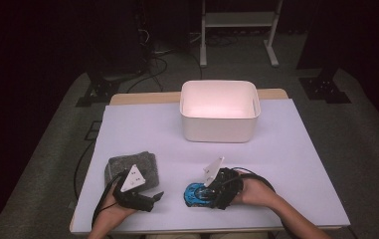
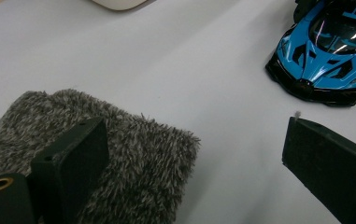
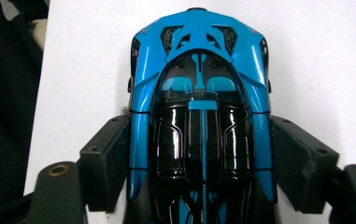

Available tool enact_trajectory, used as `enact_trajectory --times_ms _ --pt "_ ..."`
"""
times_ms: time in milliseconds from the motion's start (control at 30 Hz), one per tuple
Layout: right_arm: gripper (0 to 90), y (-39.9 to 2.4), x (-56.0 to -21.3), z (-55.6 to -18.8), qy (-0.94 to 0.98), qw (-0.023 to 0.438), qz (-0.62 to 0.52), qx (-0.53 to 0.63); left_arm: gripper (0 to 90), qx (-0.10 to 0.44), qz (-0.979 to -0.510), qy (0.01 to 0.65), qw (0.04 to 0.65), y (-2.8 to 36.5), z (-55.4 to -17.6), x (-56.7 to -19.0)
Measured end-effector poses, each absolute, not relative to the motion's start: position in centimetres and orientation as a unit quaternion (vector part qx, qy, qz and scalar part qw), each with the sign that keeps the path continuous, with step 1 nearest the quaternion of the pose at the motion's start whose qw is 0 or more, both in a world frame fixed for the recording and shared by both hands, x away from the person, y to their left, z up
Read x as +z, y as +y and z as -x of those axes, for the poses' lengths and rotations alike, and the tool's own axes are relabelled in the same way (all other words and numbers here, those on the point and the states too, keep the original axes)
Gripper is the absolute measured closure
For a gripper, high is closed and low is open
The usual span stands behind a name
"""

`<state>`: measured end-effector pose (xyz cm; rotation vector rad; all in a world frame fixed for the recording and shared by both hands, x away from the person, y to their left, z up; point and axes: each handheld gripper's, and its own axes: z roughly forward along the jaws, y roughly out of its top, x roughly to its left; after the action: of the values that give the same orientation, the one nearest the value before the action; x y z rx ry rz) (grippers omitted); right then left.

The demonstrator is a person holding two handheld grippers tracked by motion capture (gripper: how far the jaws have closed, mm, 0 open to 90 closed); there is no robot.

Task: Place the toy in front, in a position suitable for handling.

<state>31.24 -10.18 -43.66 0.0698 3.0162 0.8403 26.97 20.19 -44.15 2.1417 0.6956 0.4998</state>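
the high view looks forward and down from above the person's side of the table (image 1: 296, 149), far enough back to take in the whole white top, the white bin (image 1: 220, 112) at its far side and the dark floor beyond. the left gripper view rides low and close over the table, looking along its own two jaws across a grey fuzzy pad (image 2: 133, 154) toward the blue toy car (image 2: 327, 51) (the bin's base edges in at the top). the right gripper view sits very near, looking straight down on the car's roof between its jaws. all three views share the car and the white surface around it; the pad shows in the high view (image 1: 132, 167) and the left gripper view.
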Motion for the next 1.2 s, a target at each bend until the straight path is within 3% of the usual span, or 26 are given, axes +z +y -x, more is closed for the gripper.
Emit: enact_trajectory --times_ms 267,467,633,1200 --pt "19.9 -12.2 -42.3 -30.8 0.949 0.015 -0.041 0.312 7.6 0.195 -0.853 0.275 0.398 20.3 -27.1 -43.9" --pt "18.4 -15.2 -41.9 -30.6 0.932 0.011 -0.082 0.353 13.7 0.199 -0.856 0.267 0.396 20.3 -27.4 -43.4" --pt "18.3 -16.4 -42.6 -30.0 0.931 0.028 -0.085 0.353 23.8 0.204 -0.863 0.264 0.38 20.5 -28.0 -43.5" --pt "17.9 -17.1 -44.5 -29.8 0.93 0.03 -0.089 0.354 44.4 0.191 -0.876 0.286 0.339 20.8 -29.6 -45.1"
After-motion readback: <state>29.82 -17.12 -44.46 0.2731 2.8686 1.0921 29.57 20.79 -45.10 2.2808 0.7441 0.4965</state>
